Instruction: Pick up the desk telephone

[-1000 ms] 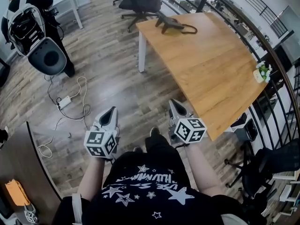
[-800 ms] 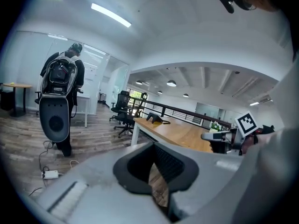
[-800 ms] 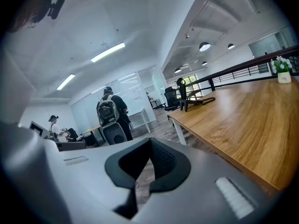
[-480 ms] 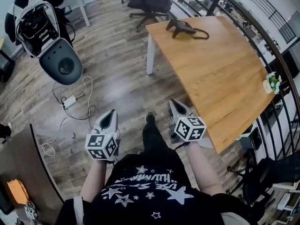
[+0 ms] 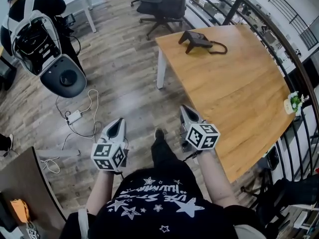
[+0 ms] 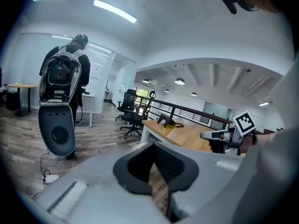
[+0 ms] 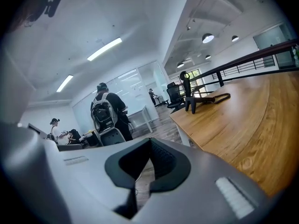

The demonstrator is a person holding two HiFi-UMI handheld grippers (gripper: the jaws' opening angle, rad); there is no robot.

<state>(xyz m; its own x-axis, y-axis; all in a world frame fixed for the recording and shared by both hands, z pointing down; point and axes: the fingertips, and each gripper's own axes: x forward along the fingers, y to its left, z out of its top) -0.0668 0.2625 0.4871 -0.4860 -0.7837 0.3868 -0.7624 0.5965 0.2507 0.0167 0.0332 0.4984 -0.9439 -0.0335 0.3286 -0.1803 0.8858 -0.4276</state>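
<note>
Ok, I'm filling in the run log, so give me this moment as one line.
left gripper: shut, empty | right gripper: shut, empty | desk telephone: on wooden table, far end, not yet reached

A black telephone [image 5: 197, 40] sits at the far end of a wooden table [image 5: 239, 93]. The left gripper [image 5: 118, 120] and right gripper [image 5: 185, 109] hang over the plank floor [image 5: 124, 78], well apart from it.
</note>
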